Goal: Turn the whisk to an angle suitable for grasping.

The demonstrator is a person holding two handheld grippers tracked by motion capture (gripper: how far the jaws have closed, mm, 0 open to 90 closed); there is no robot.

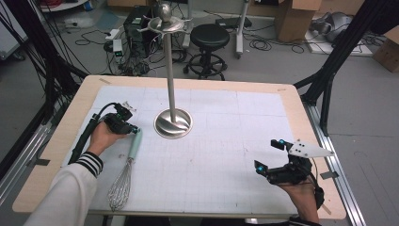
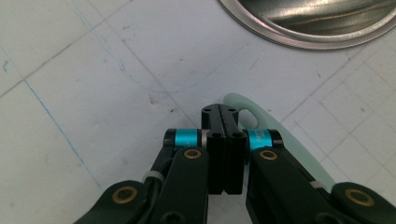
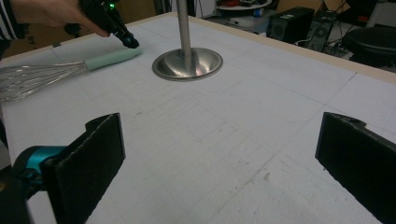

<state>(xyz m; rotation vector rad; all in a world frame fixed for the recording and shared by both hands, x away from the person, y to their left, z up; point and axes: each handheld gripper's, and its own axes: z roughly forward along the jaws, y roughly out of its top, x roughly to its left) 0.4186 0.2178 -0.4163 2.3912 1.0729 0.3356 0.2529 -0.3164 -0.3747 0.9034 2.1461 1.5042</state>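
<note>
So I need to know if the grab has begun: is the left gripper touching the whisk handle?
Cannot tell. In the left gripper view the left gripper is shut with nothing between its jaws, right beside the whisk handle; neither a gap nor contact shows plainly.

The left hand-held gripper (image 2: 223, 112) covers part of the whisk's mint handle (image 2: 280, 140); the picture's top edge cuts off the steel stand base (image 2: 299, 32).

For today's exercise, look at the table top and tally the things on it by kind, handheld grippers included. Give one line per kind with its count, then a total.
Whisks: 1, the mint-handled whisk
Metal stands: 1, the stand with a round base
Handheld grippers: 2, the left gripper, jaws shut beside the whisk's handle end, and the right gripper, jaws open
Total: 4
</note>
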